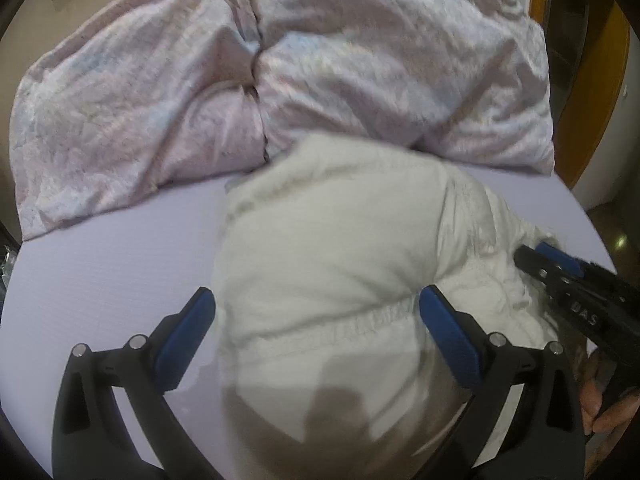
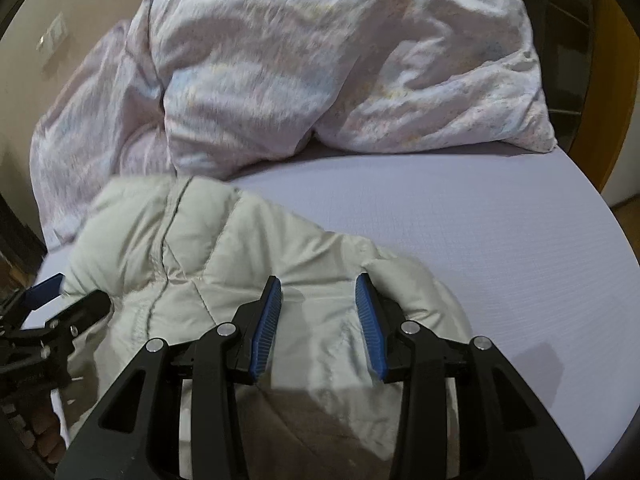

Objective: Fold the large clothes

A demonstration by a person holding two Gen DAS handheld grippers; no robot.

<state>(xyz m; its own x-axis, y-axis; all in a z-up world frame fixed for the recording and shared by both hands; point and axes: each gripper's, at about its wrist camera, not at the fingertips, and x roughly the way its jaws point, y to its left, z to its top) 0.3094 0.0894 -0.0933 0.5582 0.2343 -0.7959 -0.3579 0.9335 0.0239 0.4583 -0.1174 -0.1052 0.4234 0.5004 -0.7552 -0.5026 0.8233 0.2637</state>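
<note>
It was a home bedroom: a bed (image 2: 480, 240) in a lilac sheet, a rumpled duvet (image 2: 320, 60) across the upper frame, a wall switch (image 2: 52, 36) upper left.

- rumpled pale pink duvet (image 1: 280, 60) heaped at the far end of the bed
- lilac bed sheet (image 2: 480, 232)
- beige wall (image 2: 24, 92) with a light switch (image 2: 52, 36)

A big bed with a smooth pale purple sheet (image 2: 460, 216) fills most of the room, and a puffy, crumpled pink quilt with a faint pattern (image 1: 168, 92) is heaped at its far end. Behind the bed stands a plain beige wall (image 2: 76, 4) with a small white switch plate (image 2: 51, 35) on it. To the right is orange-brown wooden furniture (image 1: 592, 92), and a bit of brown floor (image 1: 616, 232) shows below it.
</note>
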